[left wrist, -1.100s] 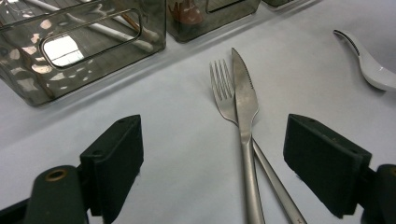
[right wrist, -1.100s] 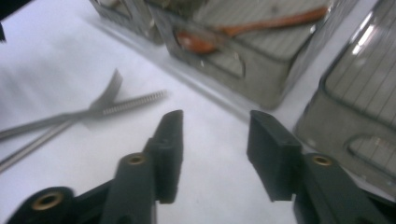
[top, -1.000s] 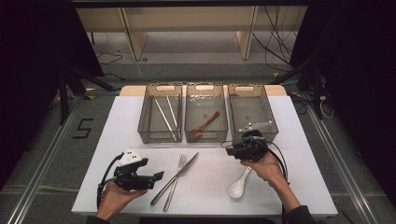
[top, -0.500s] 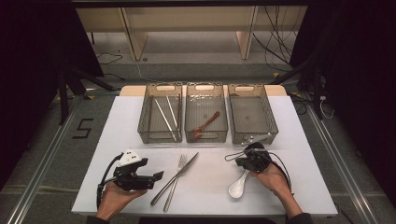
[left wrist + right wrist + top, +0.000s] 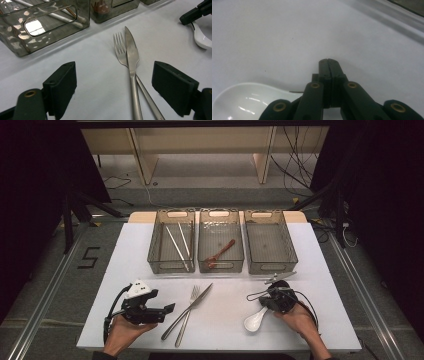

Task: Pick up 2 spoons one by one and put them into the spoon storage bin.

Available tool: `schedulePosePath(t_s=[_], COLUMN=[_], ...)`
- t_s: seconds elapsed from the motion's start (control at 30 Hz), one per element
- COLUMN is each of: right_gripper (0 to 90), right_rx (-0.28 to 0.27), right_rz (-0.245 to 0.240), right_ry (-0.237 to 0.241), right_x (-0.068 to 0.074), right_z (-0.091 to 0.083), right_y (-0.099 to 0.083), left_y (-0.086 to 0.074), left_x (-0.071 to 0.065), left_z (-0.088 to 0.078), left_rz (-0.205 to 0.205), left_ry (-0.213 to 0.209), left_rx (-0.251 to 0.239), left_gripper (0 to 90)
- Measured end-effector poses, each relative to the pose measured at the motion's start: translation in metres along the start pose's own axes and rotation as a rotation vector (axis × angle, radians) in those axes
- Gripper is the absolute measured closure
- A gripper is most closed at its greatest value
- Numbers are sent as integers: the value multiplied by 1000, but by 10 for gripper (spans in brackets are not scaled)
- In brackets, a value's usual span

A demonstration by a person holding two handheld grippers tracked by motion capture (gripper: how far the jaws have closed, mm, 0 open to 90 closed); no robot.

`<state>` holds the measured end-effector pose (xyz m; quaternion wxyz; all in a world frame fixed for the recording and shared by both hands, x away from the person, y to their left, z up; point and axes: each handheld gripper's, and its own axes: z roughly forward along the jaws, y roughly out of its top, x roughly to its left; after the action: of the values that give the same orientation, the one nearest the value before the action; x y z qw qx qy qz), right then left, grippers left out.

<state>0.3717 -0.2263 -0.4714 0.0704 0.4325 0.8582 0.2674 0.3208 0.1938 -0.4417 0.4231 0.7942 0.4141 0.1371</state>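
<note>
Spoon (image 5: 256, 320) near the table's front edge is now approached: right gripper (image 5: 272, 298) is lowered beside it, jaws just pressed together, empty. Left gripper (image 5: 167, 309) is held spread by the fork (image 5: 186, 320).

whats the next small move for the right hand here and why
Probably open the right tongs before going lower. Their jaws are pressed together with nothing between them, and the white spoon lies loose on the table right beside them. Opened, they could straddle the spoon's handle and lift it, likely towards the empty right bin, since the other two bins already hold utensils.
</note>
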Motion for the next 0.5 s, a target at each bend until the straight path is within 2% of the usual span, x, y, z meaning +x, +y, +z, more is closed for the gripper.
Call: schedulePosePath(t_s=[0.23, 0.5], right_gripper=[900, 900], right_rx=[16, 47], right_rz=[11, -8], right_ry=[-11, -24], right_x=[0, 4], right_z=[-11, -23], right_y=[-14, -30], left_y=[0, 0], left_x=[0, -2], left_z=[0, 0], left_rz=[1, 3], left_ry=[1, -1], left_rx=[-2, 3], left_gripper=[195, 195])
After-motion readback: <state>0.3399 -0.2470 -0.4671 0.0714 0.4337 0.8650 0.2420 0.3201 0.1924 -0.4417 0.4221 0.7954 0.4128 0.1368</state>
